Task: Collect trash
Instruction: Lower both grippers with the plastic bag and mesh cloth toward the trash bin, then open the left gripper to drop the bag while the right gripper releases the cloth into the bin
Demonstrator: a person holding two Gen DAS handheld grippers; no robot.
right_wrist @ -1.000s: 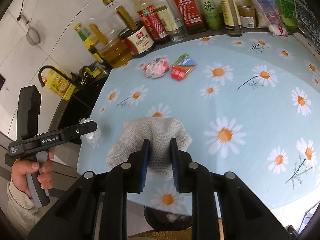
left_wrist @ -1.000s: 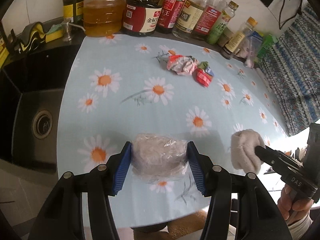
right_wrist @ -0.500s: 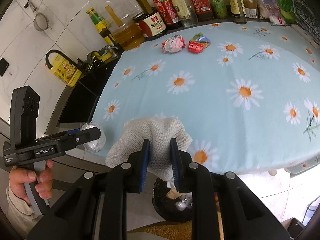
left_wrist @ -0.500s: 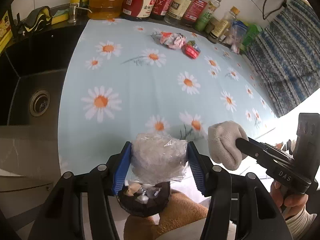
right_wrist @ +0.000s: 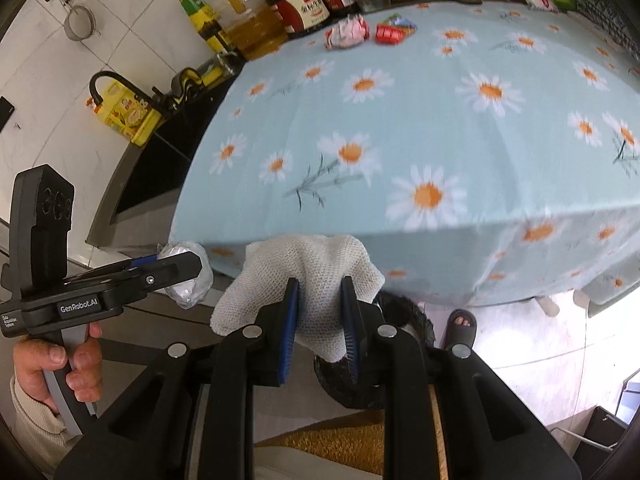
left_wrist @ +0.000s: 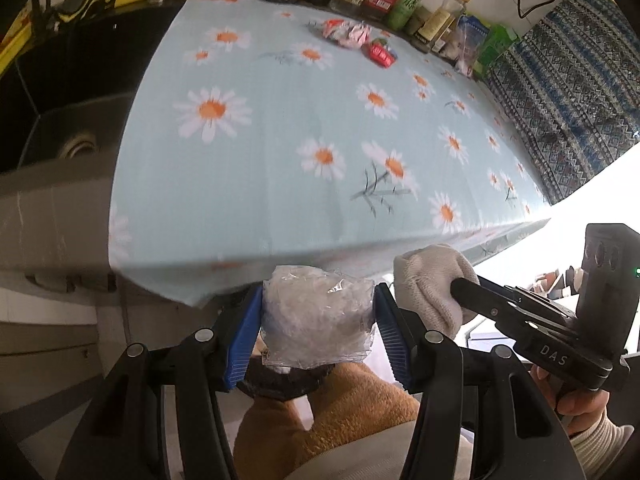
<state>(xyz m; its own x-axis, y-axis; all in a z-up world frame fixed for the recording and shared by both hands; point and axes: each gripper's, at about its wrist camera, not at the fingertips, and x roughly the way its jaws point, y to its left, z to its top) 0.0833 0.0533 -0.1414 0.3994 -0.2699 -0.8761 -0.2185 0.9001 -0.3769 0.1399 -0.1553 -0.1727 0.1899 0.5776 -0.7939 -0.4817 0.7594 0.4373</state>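
Both loads now off-table, bin [left_wrist: 288, 384] half hidden

Both grippers are black plastic with ribbed blue pads and silver screws: the left gripper [left_wrist: 318, 330] reads "GenRobot.AI", the right gripper [right_wrist: 320, 330] "DAS". At seven o'clock in the right wrist view, a cream ribbed sleeve [right_wrist: 30, 420] covers the wrist.
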